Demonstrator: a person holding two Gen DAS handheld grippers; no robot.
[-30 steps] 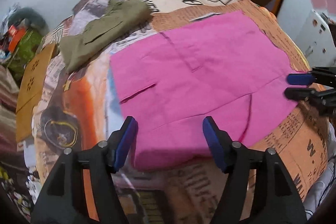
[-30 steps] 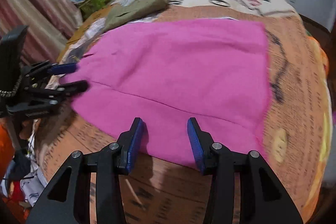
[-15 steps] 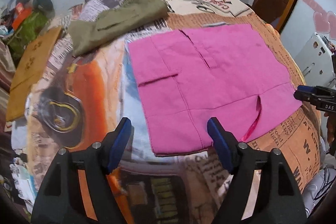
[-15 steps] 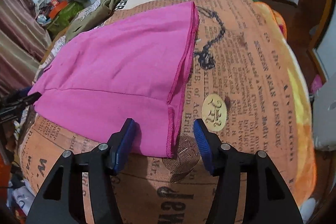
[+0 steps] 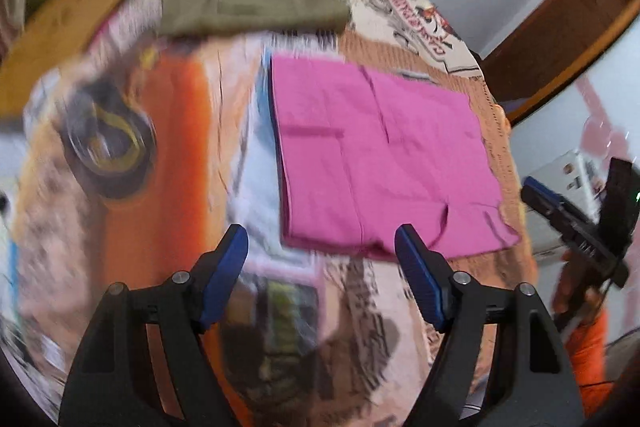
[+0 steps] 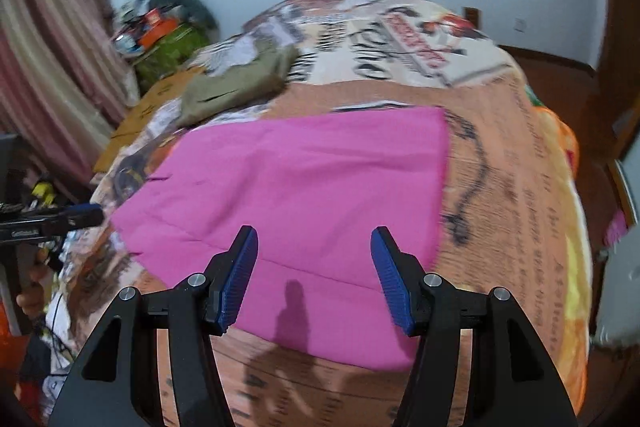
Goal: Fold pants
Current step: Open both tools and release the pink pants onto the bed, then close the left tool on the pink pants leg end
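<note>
Two grippers in my views, both empty. Left gripper (image 5: 322, 267): jaws spread wide, hovering above the near edge of the bed (image 5: 132, 227), nothing between the blue pads. Right gripper (image 6: 314, 277): jaws also apart, held over the near hem of the pink pants (image 6: 304, 195), not touching the cloth as far as I can see.

Pink pants lie flat on the printed bedspread (image 6: 520, 227), folded into a rough rectangle; in the left view they (image 5: 380, 155) sit toward the bed's right edge, with seams and a pocket slit showing. A shadow falls across the near part of the cloth in the right view.

Olive garment (image 6: 236, 85) lies bunched nearer the far left corner of the bed, apart from the pants. Brown cardboard (image 5: 68, 27) sits at the bed's left edge. Left view is heavily motion-blurred. Striped curtain (image 6: 44, 67) and a cluttered pile (image 6: 160, 31) stand beyond the bed on the left.
</note>
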